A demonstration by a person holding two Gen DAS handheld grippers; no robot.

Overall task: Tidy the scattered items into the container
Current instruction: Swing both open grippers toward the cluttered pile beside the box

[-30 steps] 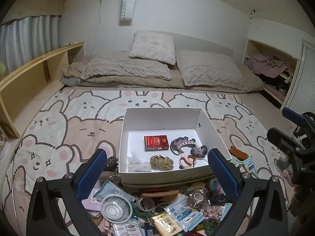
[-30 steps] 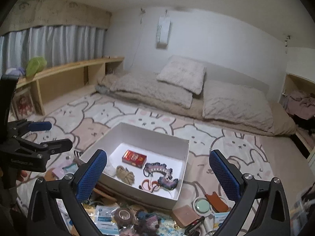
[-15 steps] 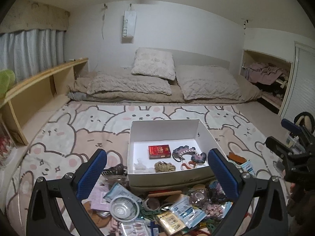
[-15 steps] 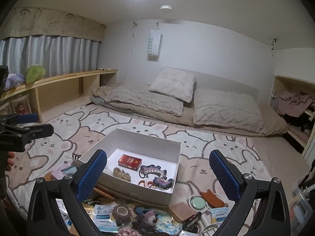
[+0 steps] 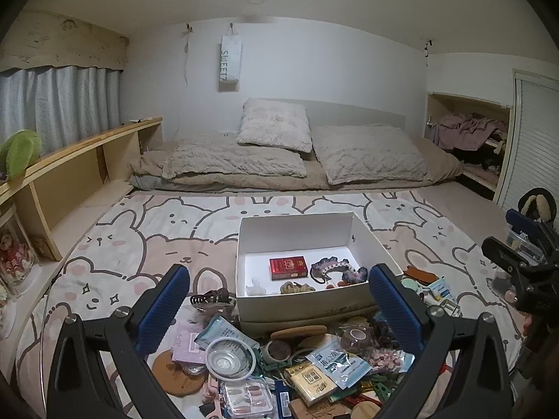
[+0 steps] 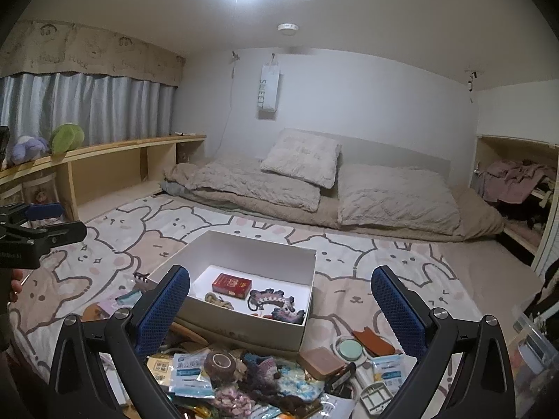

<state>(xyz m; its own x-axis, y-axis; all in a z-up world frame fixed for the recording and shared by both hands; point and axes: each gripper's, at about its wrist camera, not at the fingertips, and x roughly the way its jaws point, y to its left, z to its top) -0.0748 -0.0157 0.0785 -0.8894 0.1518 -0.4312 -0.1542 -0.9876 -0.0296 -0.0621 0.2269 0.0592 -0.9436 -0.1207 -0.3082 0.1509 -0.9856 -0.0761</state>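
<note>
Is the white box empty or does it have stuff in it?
Not empty. The white box holds a red packet, a rope coil and hair clips.

Both tools (image 5: 277,305) (image 6: 279,305) higher, farther back.

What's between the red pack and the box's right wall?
In the left wrist view, the purple hair clip lies between the red pack and the box's right wall.

Both wrist cams look forward and down from above the floor clutter, left and right, sharing the white box (image 5: 300,300) (image 6: 244,317).
</note>
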